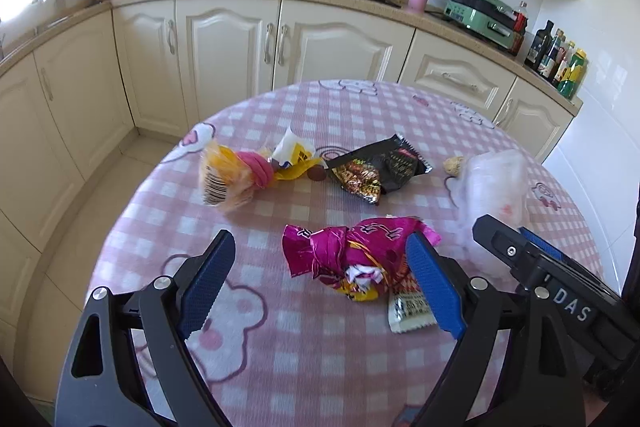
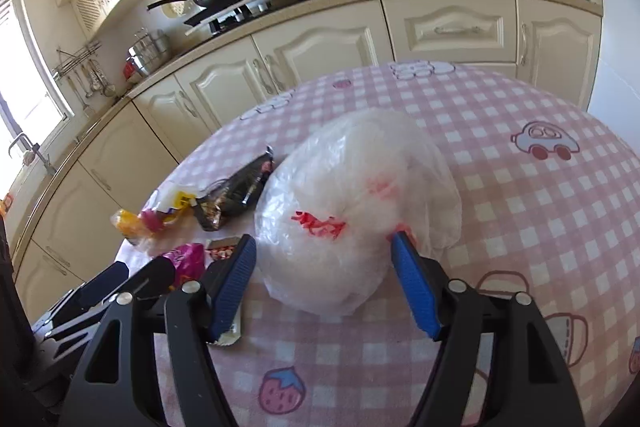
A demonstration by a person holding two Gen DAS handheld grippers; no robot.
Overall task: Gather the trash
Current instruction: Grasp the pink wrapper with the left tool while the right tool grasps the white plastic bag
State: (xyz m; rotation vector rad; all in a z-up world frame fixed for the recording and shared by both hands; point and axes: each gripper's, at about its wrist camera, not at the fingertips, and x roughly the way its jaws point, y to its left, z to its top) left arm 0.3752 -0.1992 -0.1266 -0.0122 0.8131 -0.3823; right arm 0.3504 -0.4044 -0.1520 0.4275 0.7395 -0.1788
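Left wrist: wrappers, perhaps peanut, on pink-checked tablecloth [image 1: 320,115], cream cabinets [image 1: 224,51] behind.

A crumpled magenta wrapper [image 1: 352,255] is seen lying on the bench [image 1: 304,347], knotted at its middle, with yellow and white scraps at its near edge. Just beside it a small white sachet [image 1: 408,311] lies flat. Farther back a twisted yellow-and-pink wrapper [image 1: 236,179] (a barcode shows on it) lies next to a white-and-yellow scrap [image 1: 294,157], and a black foil packet [image 1: 380,169] is spread open to the right. A small tan crumb [image 1: 454,163] rests near a clear plastic bag [image 2: 360,219] with red print, which is heaped loosely and upright.
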